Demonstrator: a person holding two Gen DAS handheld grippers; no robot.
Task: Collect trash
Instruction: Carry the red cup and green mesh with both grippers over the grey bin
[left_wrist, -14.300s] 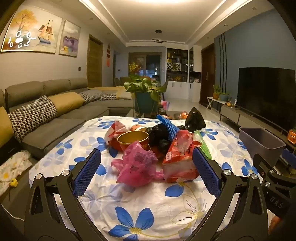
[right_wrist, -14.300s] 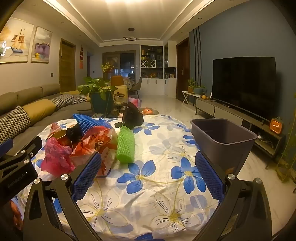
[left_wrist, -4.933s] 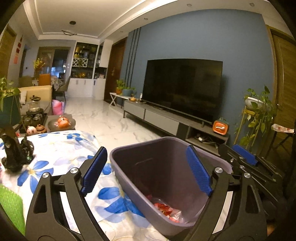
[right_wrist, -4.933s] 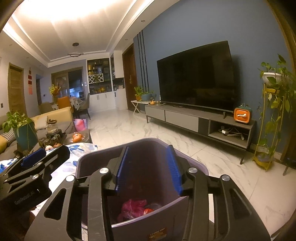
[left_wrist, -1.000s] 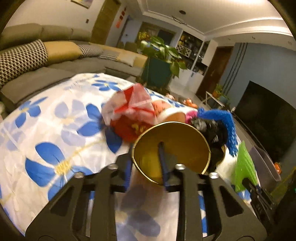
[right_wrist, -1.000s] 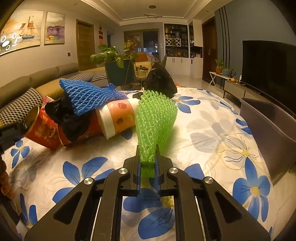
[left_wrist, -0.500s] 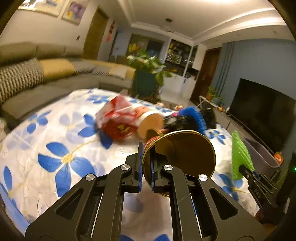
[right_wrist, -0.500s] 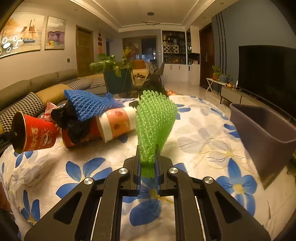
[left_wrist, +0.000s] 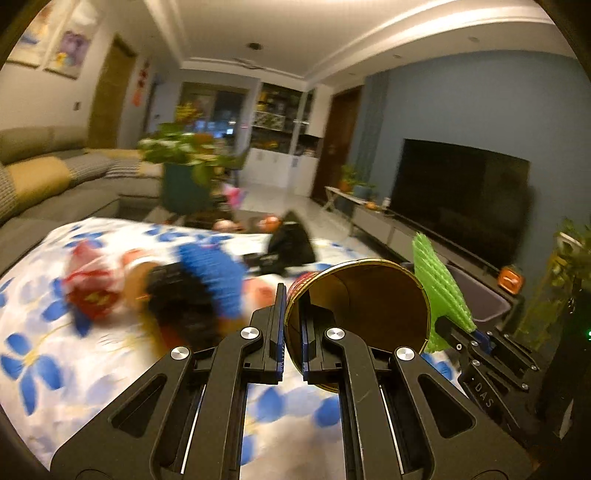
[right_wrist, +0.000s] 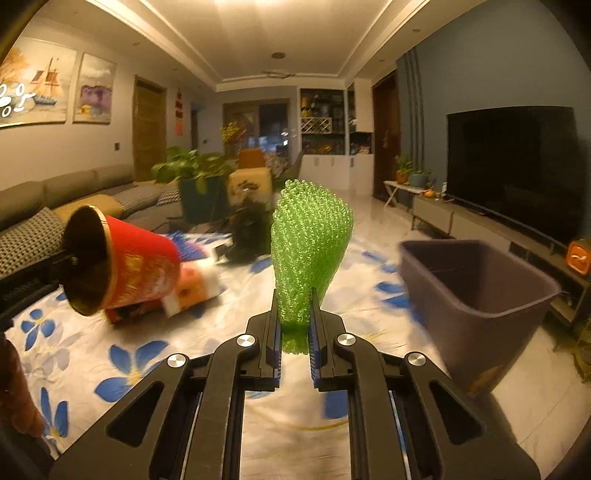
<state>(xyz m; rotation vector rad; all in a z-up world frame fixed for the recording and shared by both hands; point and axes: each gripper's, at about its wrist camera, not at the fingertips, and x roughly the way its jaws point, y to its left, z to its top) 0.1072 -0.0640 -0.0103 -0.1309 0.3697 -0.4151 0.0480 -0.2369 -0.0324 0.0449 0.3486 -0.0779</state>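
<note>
Pinching the red cup's (left_wrist: 354, 302) rim at centre frame, the left gripper (left_wrist: 291, 332) holds it aloft; the right gripper (right_wrist: 293, 325) clamps green foam netting (right_wrist: 310, 251), purple bin (right_wrist: 476, 295) at right.

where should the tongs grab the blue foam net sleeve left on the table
Pinch the free upper end of the blue foam mesh sleeve, coming from above. It lies draped over the crumpled black plastic bag on the floral tablecloth, so that raised, soft end is exposed. Motion blur hides finer detail.
</note>
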